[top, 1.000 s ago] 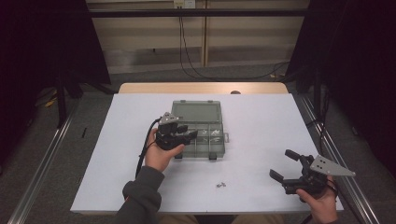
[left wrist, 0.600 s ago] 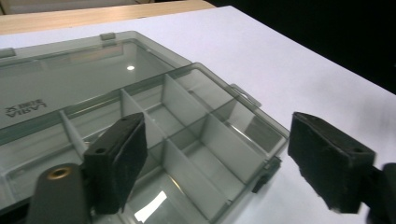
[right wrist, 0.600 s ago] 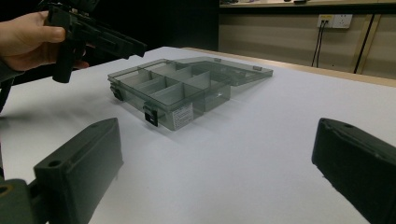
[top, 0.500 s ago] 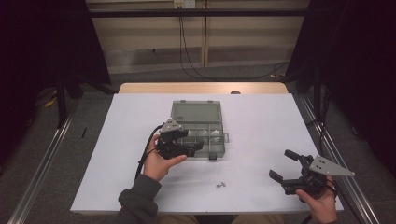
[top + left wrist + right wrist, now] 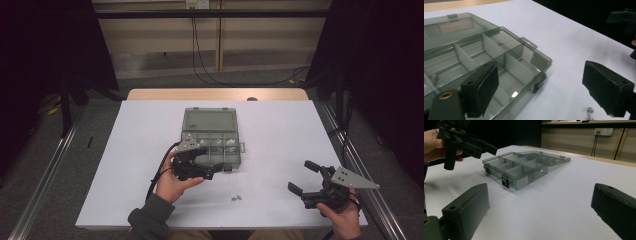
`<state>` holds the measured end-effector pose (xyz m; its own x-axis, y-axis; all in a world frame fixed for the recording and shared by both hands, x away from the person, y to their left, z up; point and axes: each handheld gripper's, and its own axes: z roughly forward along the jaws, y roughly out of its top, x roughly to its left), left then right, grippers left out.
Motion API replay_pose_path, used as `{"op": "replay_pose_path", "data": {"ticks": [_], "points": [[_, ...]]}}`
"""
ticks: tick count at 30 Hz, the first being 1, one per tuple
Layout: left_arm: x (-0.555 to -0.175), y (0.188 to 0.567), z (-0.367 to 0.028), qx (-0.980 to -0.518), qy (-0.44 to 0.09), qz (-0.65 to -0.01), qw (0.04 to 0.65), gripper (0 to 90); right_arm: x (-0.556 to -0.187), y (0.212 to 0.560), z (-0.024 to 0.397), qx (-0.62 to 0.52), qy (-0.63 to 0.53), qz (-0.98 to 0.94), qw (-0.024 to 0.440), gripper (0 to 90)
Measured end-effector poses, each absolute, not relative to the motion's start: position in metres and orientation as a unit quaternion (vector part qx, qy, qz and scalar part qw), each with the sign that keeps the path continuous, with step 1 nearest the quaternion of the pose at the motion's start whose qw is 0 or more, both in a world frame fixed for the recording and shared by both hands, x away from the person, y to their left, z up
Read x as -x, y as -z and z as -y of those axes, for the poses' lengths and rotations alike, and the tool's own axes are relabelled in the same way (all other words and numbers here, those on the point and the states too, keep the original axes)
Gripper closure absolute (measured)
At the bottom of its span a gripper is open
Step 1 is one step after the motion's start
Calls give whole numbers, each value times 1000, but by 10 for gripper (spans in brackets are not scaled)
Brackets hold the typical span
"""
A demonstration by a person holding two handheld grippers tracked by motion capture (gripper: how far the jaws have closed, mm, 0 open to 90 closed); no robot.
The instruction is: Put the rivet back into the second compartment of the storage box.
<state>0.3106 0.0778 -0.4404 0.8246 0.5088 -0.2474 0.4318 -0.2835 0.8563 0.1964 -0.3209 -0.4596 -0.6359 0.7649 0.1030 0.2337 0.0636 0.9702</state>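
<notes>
Compartment box (image 5: 211,137) lies lid-open mid-desk (image 5: 280,130); the left claw (image 5: 212,169) gapes empty at its near corner, far nearer than the empty, wide-open right claw (image 5: 306,176). Small screws (image 5: 236,198) sit between.

We see the compartment box (image 5: 212,136) at the table (image 5: 280,130) centre; small screws (image 5: 236,198) lie near its front edge, slightly right.

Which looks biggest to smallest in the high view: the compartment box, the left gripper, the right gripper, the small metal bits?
1. Compartment box, lid open.
2. Right gripper and left gripper: alike; the right's nearness to the camera may enlarge it, so unranked.
3. Small metal bits, tiny.
</notes>
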Motion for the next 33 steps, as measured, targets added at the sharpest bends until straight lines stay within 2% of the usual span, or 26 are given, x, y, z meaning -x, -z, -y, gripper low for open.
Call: {"op": "replay_pose_path", "data": {"ticks": [15, 33], "points": [[-286, 451, -57, -837, -21, -243, 491, 126, -196, 459, 321, -360, -583, -693, 226, 14], [-270, 470, -38, -854, 3, -220, 472, 138, -196, 459, 321, -359, -582, -694, 224, 14]]}}
